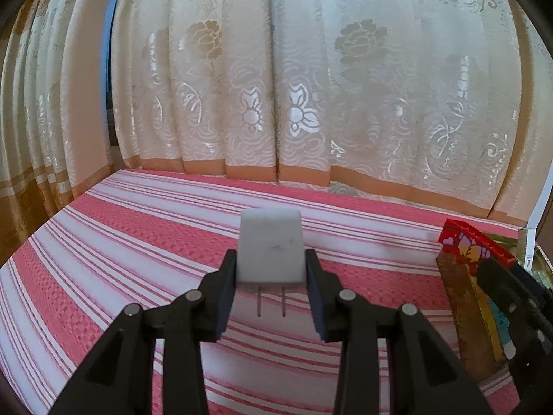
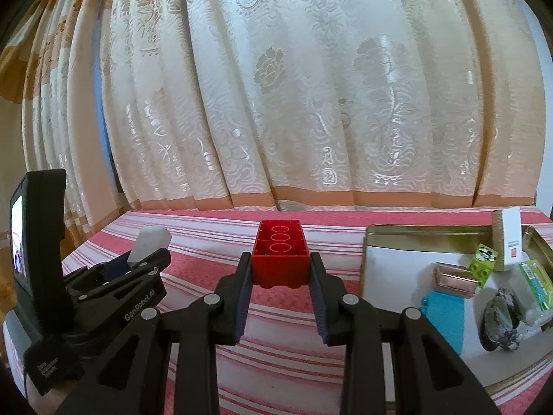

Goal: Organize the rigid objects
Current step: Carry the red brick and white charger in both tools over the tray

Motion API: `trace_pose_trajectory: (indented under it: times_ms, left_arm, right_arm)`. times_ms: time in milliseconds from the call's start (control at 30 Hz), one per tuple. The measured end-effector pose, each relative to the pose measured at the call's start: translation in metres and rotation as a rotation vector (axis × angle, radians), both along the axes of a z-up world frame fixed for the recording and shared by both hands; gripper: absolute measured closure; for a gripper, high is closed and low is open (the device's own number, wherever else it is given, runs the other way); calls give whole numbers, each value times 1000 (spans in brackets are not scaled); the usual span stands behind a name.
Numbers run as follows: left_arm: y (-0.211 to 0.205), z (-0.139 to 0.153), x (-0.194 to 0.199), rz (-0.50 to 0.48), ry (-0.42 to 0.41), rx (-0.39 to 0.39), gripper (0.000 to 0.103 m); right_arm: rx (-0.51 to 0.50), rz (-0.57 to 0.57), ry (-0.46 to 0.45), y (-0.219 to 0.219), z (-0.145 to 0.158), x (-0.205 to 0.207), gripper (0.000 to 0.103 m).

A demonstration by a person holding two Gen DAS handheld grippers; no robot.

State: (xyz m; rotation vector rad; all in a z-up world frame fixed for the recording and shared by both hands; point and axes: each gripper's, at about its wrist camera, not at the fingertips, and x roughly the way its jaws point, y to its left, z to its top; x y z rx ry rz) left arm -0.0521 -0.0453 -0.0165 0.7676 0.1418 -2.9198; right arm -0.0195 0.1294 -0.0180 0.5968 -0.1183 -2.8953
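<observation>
My left gripper (image 1: 271, 269) is shut on a white plug adapter (image 1: 270, 245), held above the striped cloth with its two prongs pointing toward me. It also shows in the right wrist view (image 2: 150, 242), at the left. My right gripper (image 2: 280, 269) is shut on a red toy brick (image 2: 280, 254), hollow underside up, held above the cloth. A gold metal tray (image 2: 414, 233) lies to its right with several items: a blue brick (image 2: 444, 313), a green brick (image 2: 485, 259), a white box (image 2: 511, 245), a copper-coloured piece (image 2: 454, 280) and a grey stone (image 2: 499, 321).
A red and white striped cloth (image 1: 138, 242) covers the surface. Cream patterned curtains (image 1: 276, 86) hang close behind it. In the left wrist view the red brick (image 1: 473, 238) and right gripper show at the right edge, over the tray.
</observation>
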Motion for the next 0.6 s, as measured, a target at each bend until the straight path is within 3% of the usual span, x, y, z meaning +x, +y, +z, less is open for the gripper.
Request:
trace_pose_trajectory:
  times_ms: [600]
  left_arm:
    - [34, 2, 10, -40, 3, -6, 66]
  right_arm:
    - [19, -36, 43, 31, 9, 20, 69]
